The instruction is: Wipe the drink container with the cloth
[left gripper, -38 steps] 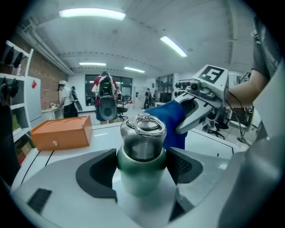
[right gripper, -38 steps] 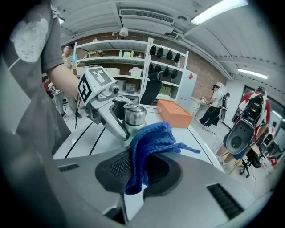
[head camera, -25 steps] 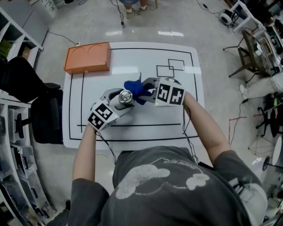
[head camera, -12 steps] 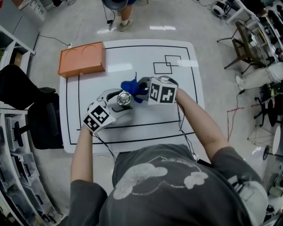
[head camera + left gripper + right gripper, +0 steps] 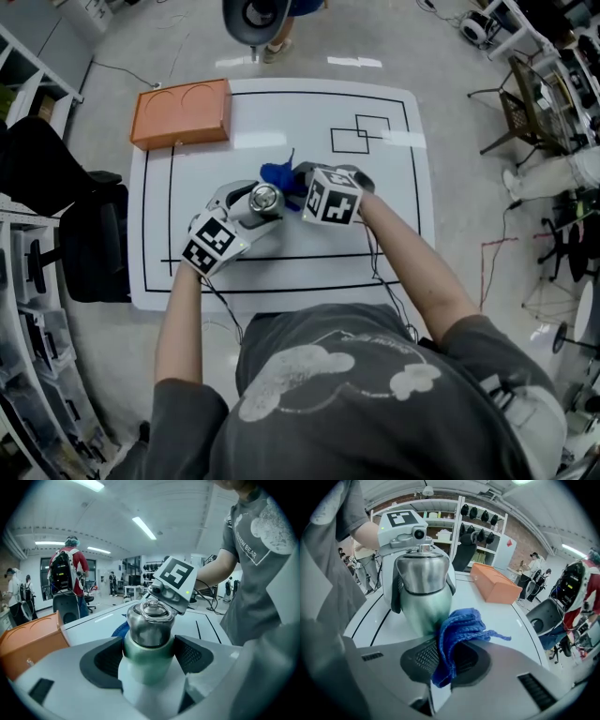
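Your left tool [image 5: 149, 652] clamped the drink container [image 5: 423, 592], upright near the counter's [image 5: 281, 122] centre. Your right tool [image 5: 443, 660] pinched the blue cloth [image 5: 461, 625], touching the container at 1 o'clock.

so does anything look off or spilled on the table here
Nothing stands out. The drink container, cap on, sits gripped in the left gripper; the right gripper pinches the blue cloth against its side. No spill shows on the white table, and the orange box lies flat at its far corner.
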